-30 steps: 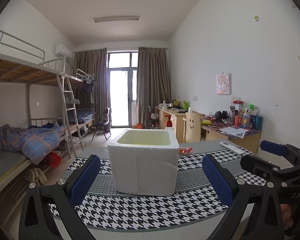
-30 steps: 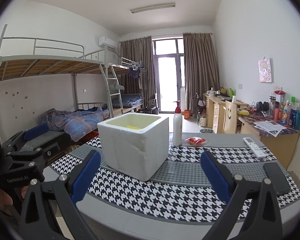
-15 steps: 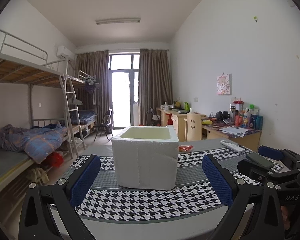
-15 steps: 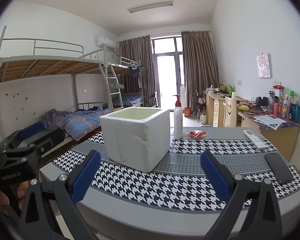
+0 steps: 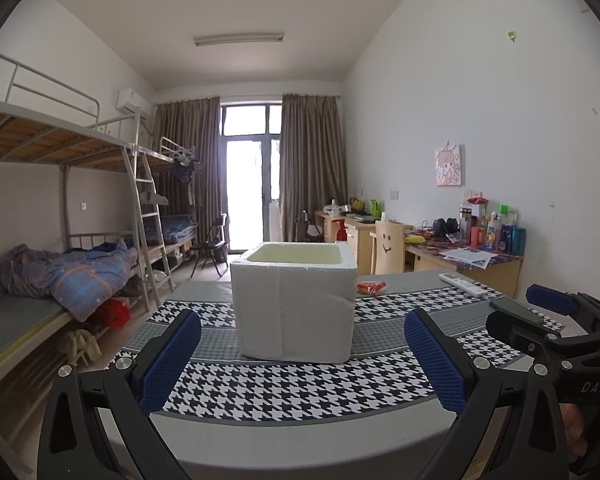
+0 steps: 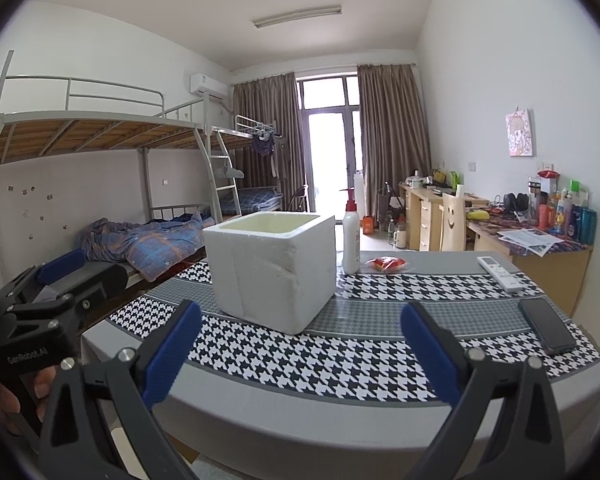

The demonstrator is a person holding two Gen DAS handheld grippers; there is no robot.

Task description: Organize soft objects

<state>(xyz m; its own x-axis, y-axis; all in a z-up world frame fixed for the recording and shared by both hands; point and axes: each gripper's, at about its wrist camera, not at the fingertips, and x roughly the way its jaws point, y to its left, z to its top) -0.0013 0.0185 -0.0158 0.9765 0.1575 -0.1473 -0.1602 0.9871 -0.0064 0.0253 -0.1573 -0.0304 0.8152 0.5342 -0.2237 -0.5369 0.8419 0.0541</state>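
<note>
A white foam box (image 5: 294,304) with an open top stands on the houndstooth tablecloth (image 5: 300,388); it also shows in the right wrist view (image 6: 272,272). Its inside is hidden from here. A small red soft packet (image 6: 386,263) lies behind it, also seen in the left wrist view (image 5: 372,288). My left gripper (image 5: 304,364) is open and empty, low before the table's front edge. My right gripper (image 6: 300,352) is open and empty, beside it at the front edge.
A white pump bottle (image 6: 351,236) stands behind the box. A white remote (image 6: 500,274) and a black phone (image 6: 546,326) lie on the table's right side. Bunk beds (image 5: 60,272) are left, cluttered desks (image 5: 460,252) right.
Both grippers have pulled back and dropped lower; the box and table look farther away and the table's front edge has come into view. Both stay open.
</note>
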